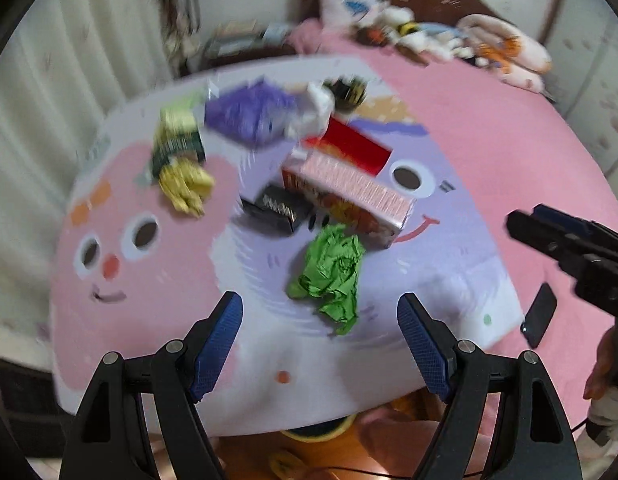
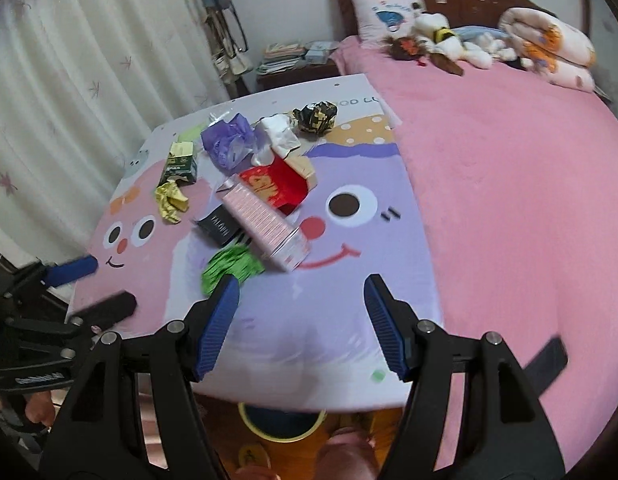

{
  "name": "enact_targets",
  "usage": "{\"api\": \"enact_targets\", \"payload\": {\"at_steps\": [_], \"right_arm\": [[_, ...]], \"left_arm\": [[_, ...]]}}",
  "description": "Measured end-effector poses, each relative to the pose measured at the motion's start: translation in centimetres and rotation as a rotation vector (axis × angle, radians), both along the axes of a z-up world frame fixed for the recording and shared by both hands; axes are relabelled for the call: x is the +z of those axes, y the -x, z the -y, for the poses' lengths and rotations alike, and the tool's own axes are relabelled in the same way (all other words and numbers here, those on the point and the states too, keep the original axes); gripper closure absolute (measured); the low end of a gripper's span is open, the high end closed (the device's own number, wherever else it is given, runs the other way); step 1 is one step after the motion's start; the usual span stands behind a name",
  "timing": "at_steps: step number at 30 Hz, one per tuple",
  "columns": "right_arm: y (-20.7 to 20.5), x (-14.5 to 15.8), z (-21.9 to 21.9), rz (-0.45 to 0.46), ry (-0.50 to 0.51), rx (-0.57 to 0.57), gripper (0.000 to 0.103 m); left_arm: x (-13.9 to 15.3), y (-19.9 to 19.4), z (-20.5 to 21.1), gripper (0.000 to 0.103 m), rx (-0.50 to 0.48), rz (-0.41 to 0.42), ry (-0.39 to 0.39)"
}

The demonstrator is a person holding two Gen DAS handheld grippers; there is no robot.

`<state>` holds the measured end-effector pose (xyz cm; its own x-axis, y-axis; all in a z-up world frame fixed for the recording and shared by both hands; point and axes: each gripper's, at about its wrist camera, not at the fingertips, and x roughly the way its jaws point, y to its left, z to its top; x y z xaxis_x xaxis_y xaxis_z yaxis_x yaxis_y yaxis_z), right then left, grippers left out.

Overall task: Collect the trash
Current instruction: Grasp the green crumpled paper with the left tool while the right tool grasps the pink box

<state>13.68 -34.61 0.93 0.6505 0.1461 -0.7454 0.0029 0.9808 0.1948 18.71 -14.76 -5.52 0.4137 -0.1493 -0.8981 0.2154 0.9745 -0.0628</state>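
Both grippers hang above a cartoon-printed board [image 2: 389, 264] that lies on a pink bed [image 2: 509, 184], each pointing steeply down and forward at the litter.

In the left wrist view, the left gripper [image 1: 320, 314] fills the lower middle of the frame with its blue-padded fingers [image 1: 221, 344] spread wide and nothing between them: it is released. A crumpled green paper [image 1: 333, 276] lies just above the gap, in the centre of the frame. The picture is smeared with motion blur.

In the right wrist view, the right gripper [image 2: 301, 300] sits at the lower middle, its jaws likewise apart and empty, over the lilac face on the board. The green paper shows just beyond the tip of its finger on the picture's left. The other gripper enters at the left edge of this frame, over the board's pink corner.

The trash is heaped in the upper-left half of the board: a long pink box [image 2: 265, 226] lying on its side, a red box [image 2: 275, 186] behind it, a black packet [image 2: 219, 230], a yellow wrapper [image 2: 171, 200], a green carton [image 2: 181, 164], a purple bag [image 2: 229, 142], a white tissue [image 2: 275, 136] and a black-and-gold wrapper [image 2: 315, 118] farthest back.

A round bin [image 2: 283, 422] with a yellow rim stands on the floor below the board's near edge, at the bottom centre. A dark phone [image 1: 539, 316] lies on the bed at the right of the left wrist view.
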Motion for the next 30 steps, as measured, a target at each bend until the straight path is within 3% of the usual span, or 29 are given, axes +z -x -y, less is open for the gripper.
{"api": "enact_targets", "payload": {"at_steps": [5,10,15,22,30], "right_arm": [[-3.3,-1.6,2.2,-0.036,-0.015,0.081,0.041],[-5.3,-3.4,2.4,-0.07,-0.021,0.157,0.041],[-6.8,-4.5,1.3,-0.09,-0.02,0.224,0.041],[-8.7,-5.6,-0.7,-0.103,-0.007,0.324,0.041],[-10.8,-6.5,-3.0,-0.114,0.006,0.403,0.041]], "left_arm": [[-4.8,-2.8,1.1,0.023,0.092,-0.099,-0.012],[-7.6,-4.8,2.0,0.026,0.13,-0.153,-0.029],[-9.1,-6.6,2.8,0.032,0.142,-0.171,-0.031],[-11.1,-8.3,3.1,0.058,0.166,-0.222,-0.021],[-10.6,-8.0,2.4,0.067,0.2,-0.196,-0.029]]}}
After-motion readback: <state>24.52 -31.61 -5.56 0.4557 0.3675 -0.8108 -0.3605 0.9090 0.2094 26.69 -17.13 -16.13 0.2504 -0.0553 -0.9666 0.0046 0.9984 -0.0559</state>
